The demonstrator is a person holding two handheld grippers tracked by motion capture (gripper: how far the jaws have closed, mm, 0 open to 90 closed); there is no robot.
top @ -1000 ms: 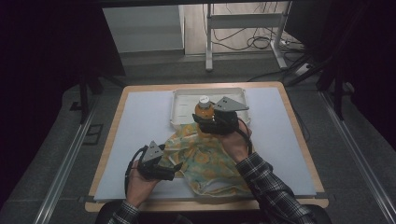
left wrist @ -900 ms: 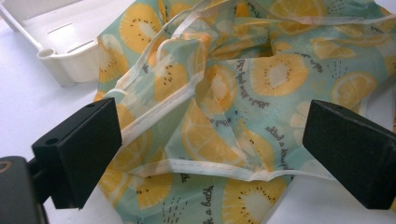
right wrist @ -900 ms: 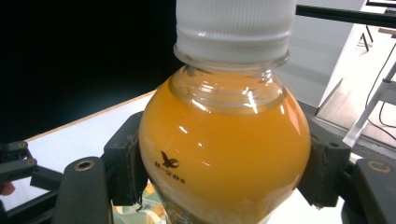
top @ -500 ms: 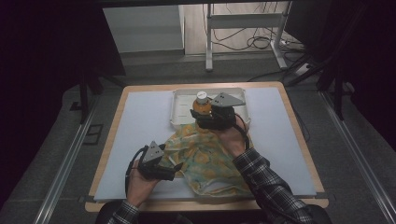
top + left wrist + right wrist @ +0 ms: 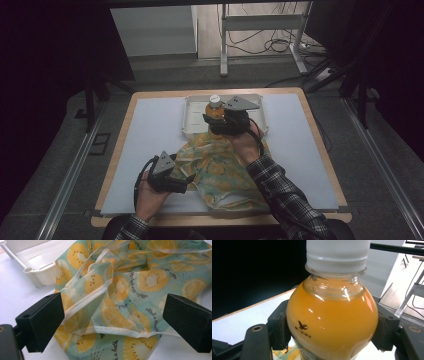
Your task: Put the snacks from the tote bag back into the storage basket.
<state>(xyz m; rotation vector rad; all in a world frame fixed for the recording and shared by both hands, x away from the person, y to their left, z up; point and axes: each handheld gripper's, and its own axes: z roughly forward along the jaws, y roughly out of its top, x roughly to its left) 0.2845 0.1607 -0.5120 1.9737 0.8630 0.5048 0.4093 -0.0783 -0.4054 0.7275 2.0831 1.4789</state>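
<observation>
High view, nearest me: the left tool (image 5: 187,181) rests low at the near edge of the surface (image 5: 150,130), its jaws spread wide and released, with the lemon-print cloth bag (image 5: 220,167) bunched loosely between them (nothing pinched). Farther off, the right tool (image 5: 214,120) is clenched on an upright orange juice bottle (image 5: 214,107), white-capped, held above the white tray (image 5: 192,117).

Dim room beyond the wood-edged tabletop (image 5: 320,150), grey floor (image 5: 165,75), white metal frame (image 5: 223,40) and loose cables (image 5: 270,45) behind.
</observation>
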